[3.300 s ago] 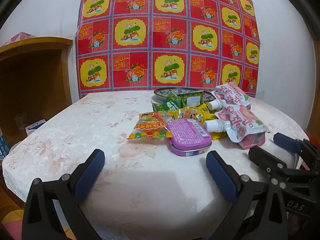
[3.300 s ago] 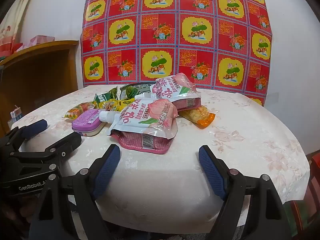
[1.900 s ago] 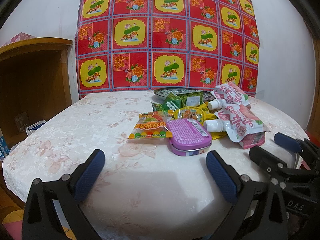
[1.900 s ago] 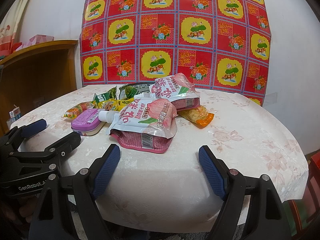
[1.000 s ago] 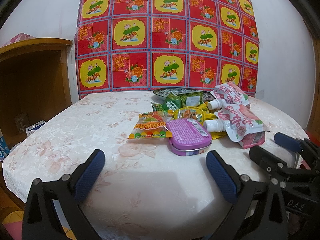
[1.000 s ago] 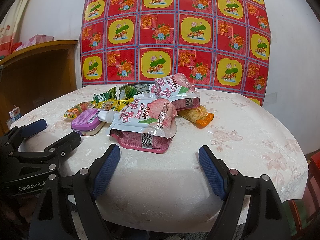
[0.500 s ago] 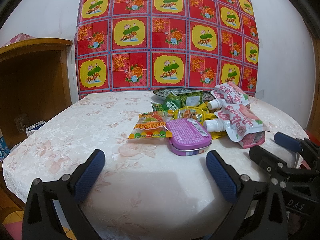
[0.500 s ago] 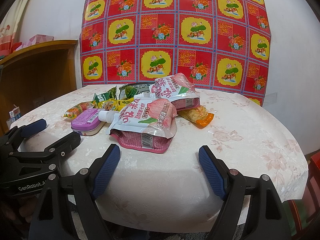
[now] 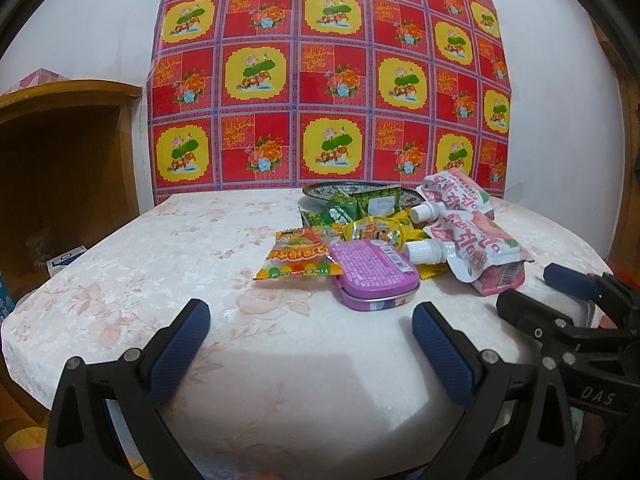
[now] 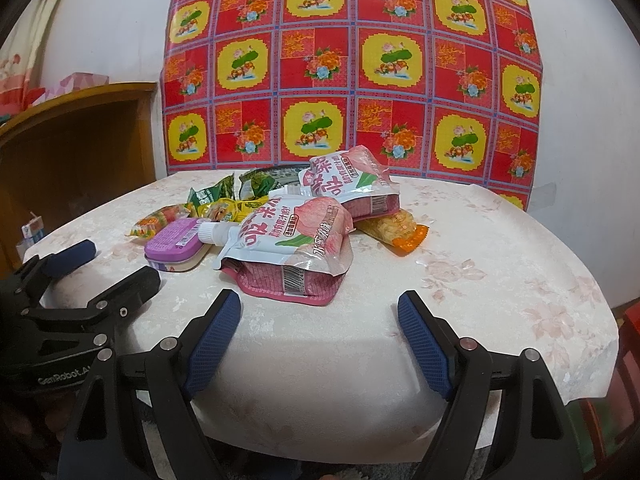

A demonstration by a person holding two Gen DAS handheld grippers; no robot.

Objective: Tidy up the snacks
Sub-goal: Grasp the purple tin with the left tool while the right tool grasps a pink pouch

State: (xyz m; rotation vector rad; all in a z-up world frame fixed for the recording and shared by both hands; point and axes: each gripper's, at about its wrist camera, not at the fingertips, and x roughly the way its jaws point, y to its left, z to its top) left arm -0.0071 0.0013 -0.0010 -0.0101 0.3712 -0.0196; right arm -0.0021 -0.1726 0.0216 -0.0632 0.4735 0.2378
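Both grippers, your left gripper and right gripper, hung spread wide and empty over the round white floral-cloth table. Nearest you lay the soft pink-and-white peach spouted pouch, probably floppy and best pinched near its stiff cap, then the rigid purple tin, likely slippery. Red-and-yellow floral paper covered the wall.

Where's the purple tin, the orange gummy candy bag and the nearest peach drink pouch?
purple tin point(image 9: 374, 270): left wrist view, lid.
orange gummy candy bag point(image 9: 298, 258): left wrist view, front.
nearest peach drink pouch point(image 10: 296, 236): right wrist view, front.
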